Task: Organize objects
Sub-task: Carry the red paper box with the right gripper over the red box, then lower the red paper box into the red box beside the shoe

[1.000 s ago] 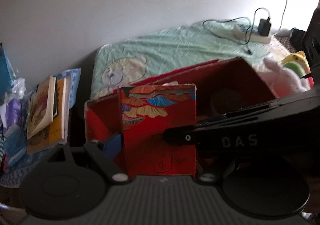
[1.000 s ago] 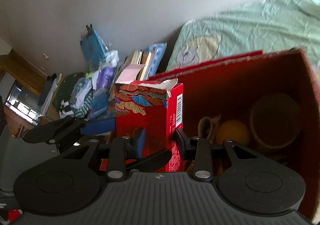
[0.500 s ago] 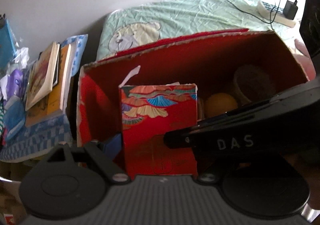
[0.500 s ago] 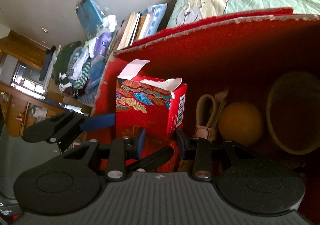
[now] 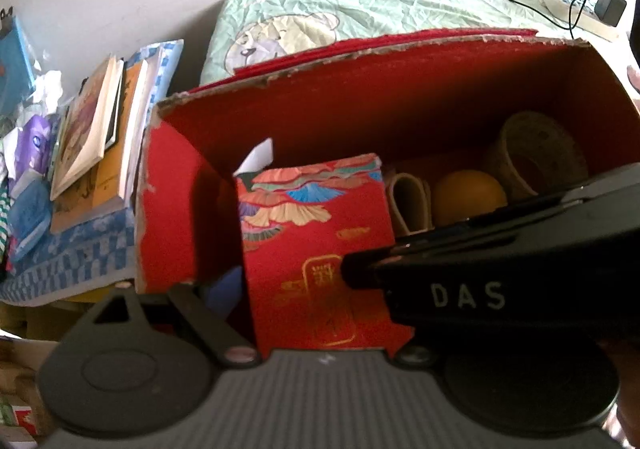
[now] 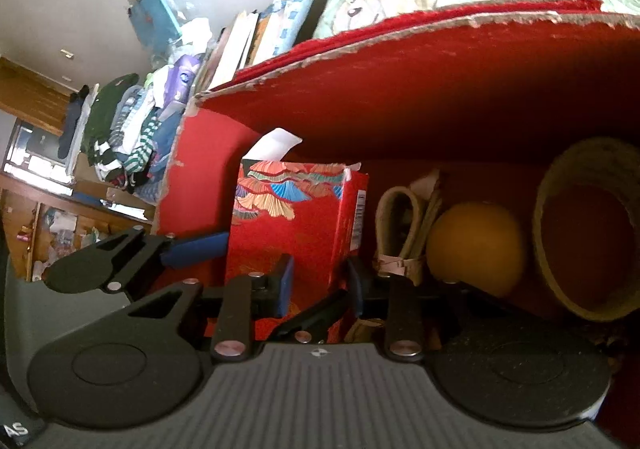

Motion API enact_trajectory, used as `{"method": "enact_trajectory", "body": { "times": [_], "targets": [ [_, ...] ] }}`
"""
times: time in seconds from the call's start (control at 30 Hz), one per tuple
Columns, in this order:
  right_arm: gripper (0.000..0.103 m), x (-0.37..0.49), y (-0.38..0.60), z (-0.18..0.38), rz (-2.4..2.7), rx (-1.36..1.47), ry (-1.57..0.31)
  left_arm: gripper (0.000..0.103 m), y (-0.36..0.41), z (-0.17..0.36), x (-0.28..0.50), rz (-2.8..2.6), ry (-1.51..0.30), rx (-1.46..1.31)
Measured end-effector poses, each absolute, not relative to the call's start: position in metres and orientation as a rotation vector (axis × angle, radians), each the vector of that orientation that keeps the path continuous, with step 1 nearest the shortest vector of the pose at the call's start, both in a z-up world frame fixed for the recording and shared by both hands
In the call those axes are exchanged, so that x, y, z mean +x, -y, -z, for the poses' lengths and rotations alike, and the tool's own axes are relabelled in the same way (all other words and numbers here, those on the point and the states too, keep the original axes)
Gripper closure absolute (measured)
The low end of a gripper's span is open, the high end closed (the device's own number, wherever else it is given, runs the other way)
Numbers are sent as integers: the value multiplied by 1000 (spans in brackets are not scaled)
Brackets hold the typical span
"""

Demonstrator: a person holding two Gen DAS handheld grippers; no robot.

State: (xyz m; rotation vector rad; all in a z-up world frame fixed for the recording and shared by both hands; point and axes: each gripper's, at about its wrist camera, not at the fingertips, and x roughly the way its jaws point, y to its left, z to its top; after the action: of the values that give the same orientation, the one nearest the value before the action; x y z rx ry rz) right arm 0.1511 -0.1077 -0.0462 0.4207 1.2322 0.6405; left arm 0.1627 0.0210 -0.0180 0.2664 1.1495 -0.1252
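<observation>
left gripper [image 5: 320,301]: fingers set wide, holding the patterned red carton [image 5: 316,241] by its broad sides | right gripper [image 6: 320,285]: fingers just narrowing, straddling the carton's corner, contact unclear | carton: upright at left end inside big red box [image 5: 400,97], frame centre | beside it, rightward: folded strap [image 6: 400,225], orange ball [image 6: 476,249], woven basket [image 6: 588,229]

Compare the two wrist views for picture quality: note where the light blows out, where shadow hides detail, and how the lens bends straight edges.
Left wrist view: the wall and bedsheet glare to near-white; the red storage box is dim inside, its torn rim bowed. Right wrist view: that box's interior is shadowed, muddying the woven basket and orange ball; the patterned carton stays readable; the edges curve and smear.
</observation>
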Motion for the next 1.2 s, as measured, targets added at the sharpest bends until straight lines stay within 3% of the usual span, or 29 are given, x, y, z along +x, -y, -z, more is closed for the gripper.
{"method": "enact_trajectory", "body": {
  "times": [1.2],
  "targets": [
    [74,152,110,49,-544,462,-1214,5,-18,20,175,159,-1118,305]
  ]
}}
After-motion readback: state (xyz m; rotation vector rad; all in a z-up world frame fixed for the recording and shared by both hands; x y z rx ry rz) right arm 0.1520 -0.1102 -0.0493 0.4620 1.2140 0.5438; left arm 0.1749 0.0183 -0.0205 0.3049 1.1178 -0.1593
